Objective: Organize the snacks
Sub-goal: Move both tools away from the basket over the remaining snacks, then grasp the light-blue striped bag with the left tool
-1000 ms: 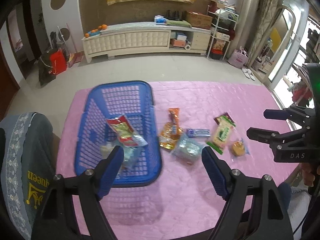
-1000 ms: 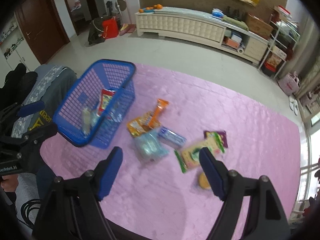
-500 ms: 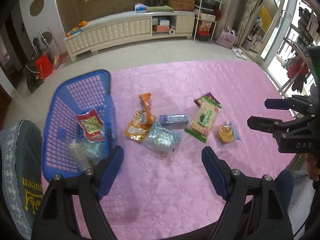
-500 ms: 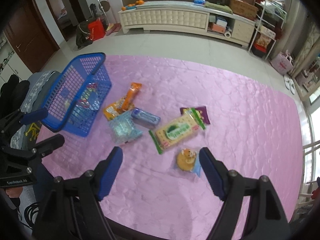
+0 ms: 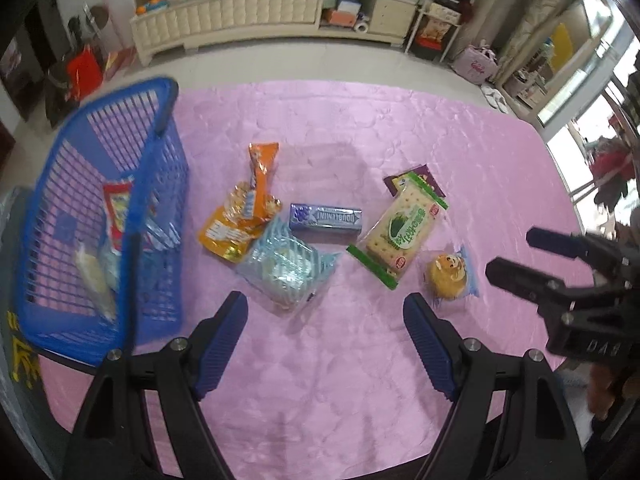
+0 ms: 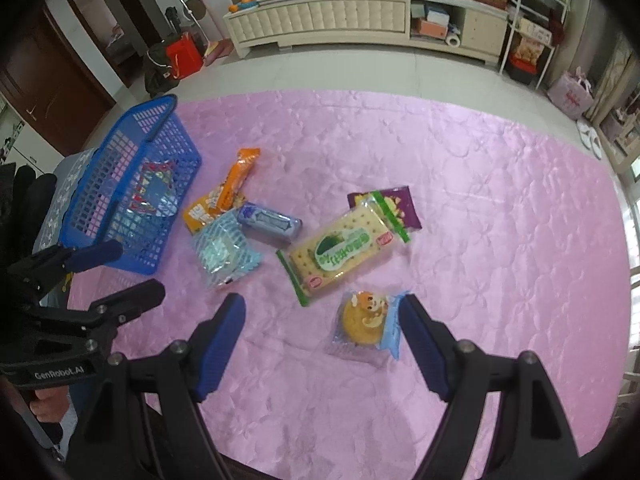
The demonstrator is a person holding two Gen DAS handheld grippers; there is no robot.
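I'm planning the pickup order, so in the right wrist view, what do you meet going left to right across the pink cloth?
blue basket → light blue striped packet → Doublemint gum pack → green cracker pack → round cake packet

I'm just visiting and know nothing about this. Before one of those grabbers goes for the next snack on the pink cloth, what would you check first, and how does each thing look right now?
1. Right gripper jaws wide open, holding nothing: ok.
2. Left gripper jaws open and empty too: ok.
3. Round cake packet lies alone, apart from the cracker pack, just ahead of the right jaws: ok.
4. Blue basket upright with room inside: ok.
5. Light blue packet overlaps the orange pouch and touches the gum pack; lifting it cleanly: cannot tell.
6. Pink cloth lying flat around the cake: ok.
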